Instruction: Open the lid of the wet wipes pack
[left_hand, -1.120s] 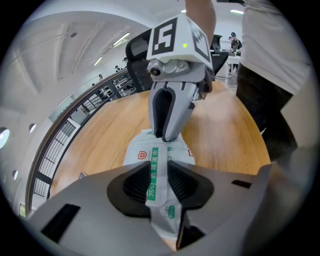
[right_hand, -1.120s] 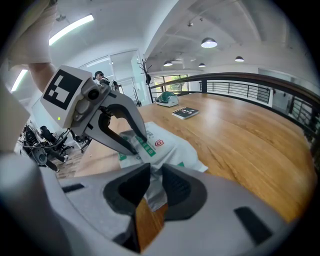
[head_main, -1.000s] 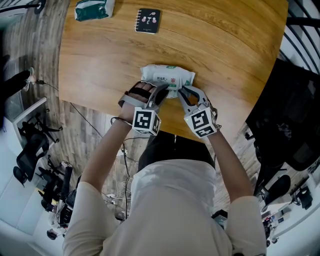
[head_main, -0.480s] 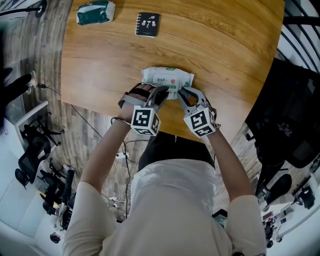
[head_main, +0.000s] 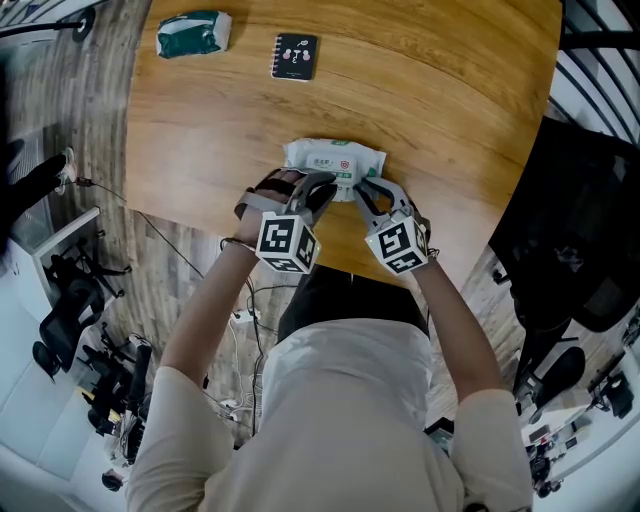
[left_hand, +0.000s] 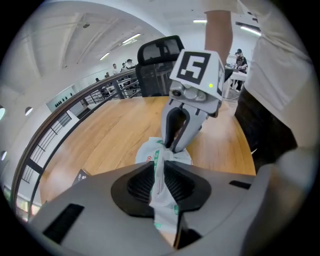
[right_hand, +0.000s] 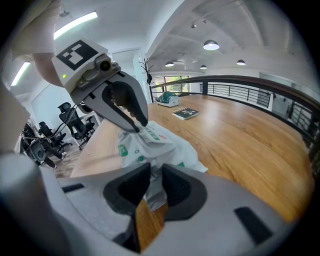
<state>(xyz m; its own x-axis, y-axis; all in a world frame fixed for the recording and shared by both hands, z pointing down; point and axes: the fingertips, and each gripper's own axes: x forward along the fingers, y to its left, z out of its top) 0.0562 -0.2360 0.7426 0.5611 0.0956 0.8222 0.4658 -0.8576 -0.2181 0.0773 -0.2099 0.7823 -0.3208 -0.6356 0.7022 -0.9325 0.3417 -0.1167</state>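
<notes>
Near edge of worktop (head_main: 450, 120) — wet wipes pack (head_main: 335, 158) pinched by left claw (left_hand: 159, 172), just closing in; clamped likewise by right claw (right_hand: 156, 185).

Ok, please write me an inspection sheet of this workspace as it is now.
Surface: wooden table, rounded near edge.
Job's things: pack near the table's front edge; whether the lid is open cannot be told.
Clutter: teal pouch and black notebook, both at the far side.
Grippers: left gripper has just been closing and pinches the pack's film; right gripper pinches it too.
Cables: cables on the floor below the table edge.
Surroundings: chairs on the floor at left, railing beyond the table.
</notes>
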